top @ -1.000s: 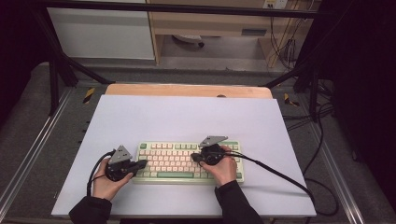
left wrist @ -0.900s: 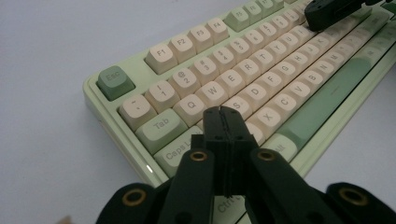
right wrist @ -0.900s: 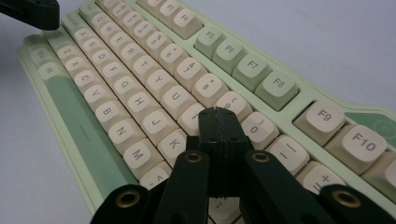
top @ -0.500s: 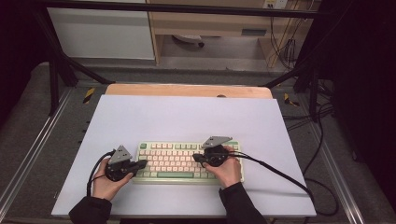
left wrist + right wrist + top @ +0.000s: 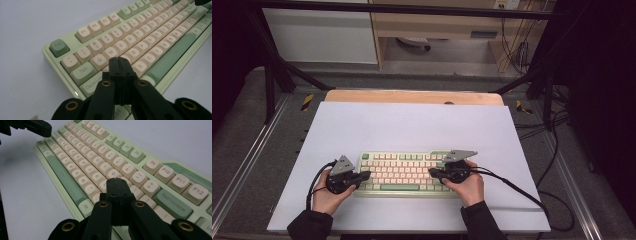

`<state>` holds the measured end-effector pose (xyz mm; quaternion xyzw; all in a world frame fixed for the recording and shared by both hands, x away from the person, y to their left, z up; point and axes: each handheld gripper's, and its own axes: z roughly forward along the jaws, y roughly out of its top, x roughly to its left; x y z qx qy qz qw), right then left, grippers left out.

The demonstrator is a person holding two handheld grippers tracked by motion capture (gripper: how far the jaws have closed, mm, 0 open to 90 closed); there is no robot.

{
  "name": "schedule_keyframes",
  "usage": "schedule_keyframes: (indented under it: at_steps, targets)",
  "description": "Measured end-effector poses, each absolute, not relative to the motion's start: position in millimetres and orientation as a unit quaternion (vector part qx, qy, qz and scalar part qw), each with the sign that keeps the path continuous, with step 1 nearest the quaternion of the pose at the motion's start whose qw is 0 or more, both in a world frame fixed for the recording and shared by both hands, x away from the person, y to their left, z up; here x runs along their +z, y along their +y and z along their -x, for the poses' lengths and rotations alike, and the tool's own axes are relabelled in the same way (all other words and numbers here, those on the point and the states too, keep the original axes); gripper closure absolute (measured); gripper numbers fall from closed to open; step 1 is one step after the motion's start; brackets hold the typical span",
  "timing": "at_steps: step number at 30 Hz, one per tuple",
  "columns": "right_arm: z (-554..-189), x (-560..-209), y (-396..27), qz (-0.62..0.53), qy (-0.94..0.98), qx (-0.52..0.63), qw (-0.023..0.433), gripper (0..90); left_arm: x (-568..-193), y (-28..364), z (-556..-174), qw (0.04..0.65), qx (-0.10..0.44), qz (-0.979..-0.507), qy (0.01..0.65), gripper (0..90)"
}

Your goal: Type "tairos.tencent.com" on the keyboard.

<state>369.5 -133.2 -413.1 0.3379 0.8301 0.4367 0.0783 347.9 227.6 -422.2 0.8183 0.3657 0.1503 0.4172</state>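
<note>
A pale green keyboard [image 5: 404, 172] with cream keys lies near the front of the white table top [image 5: 412, 125]. My left gripper [image 5: 364, 175] is shut with nothing in it, its tip over the keyboard's left end. In the left gripper view the closed tips [image 5: 118, 60] rest above the keys beside Caps Lock on the keyboard [image 5: 140, 37]. My right gripper [image 5: 432, 172] is shut too, pointing left over the keyboard's right part. In the right gripper view its tips [image 5: 116, 180] hover over the keys left of Backspace on the keyboard [image 5: 100, 152]. The left gripper [image 5: 37, 126] shows far off there.
A wooden strip [image 5: 412, 96] edges the table's far side. Cables [image 5: 532, 200] trail from the right gripper over the table's right front edge. Metal frame rails [image 5: 242, 160] run along both sides. Bare table surface lies behind the keyboard.
The right gripper has shifted slightly right and nearer along the keyboard. The left gripper has barely moved. Both stay shut.
</note>
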Motion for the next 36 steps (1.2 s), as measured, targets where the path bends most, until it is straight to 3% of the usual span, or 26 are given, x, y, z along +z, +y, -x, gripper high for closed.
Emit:
schedule_keyframes:
  at_steps: [14, 36]
  targets:
    - [-355, -417, -162, -0.354, 0.822, 0.440, 0.078, 90.0, -411, 213, -360, 0.412, 0.154, -0.819, 0.369, 89.8]
    - [-349, -428, -174, -0.363, 0.819, 0.439, 0.070, 90.0, -428, 199, -365, 0.397, 0.147, -0.830, 0.363, 89.8]
